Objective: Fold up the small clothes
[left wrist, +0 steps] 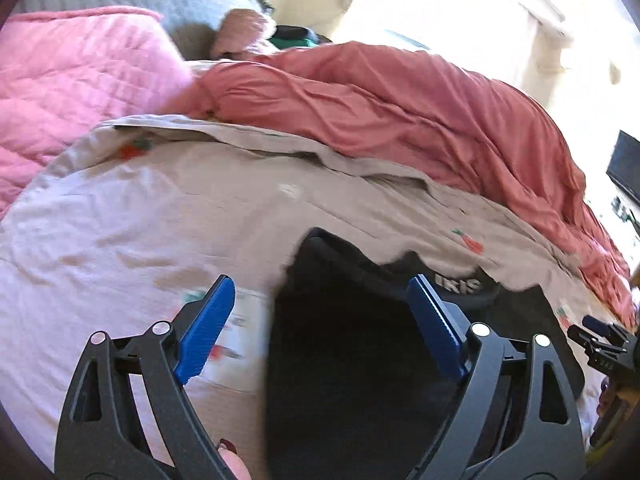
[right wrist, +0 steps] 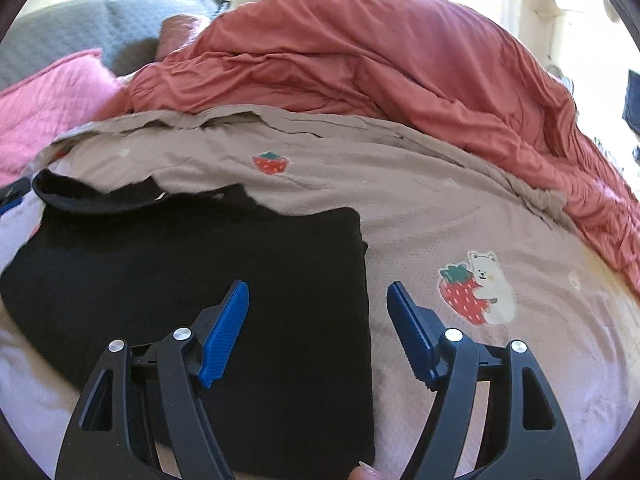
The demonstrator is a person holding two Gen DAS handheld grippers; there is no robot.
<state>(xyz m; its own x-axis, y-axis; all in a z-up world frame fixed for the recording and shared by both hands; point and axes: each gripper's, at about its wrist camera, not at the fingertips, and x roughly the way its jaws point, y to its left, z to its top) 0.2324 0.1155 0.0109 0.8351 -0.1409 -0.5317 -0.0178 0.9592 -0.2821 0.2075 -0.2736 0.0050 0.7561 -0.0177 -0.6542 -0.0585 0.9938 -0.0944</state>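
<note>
Right tool (right wrist: 318,320) gaping, empty, straddling black garment (right wrist: 200,280) right edge.

Upside-down letters "SKI", partly hidden, on black garment's waistband (left wrist: 460,280)

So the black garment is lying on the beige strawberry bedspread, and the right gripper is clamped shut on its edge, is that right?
Not quite. The black garment does lie on the beige strawberry bedspread, but the right gripper is open, not clamped: in the right wrist view its blue pads stand apart over the garment's right edge, pinching nothing.
</note>
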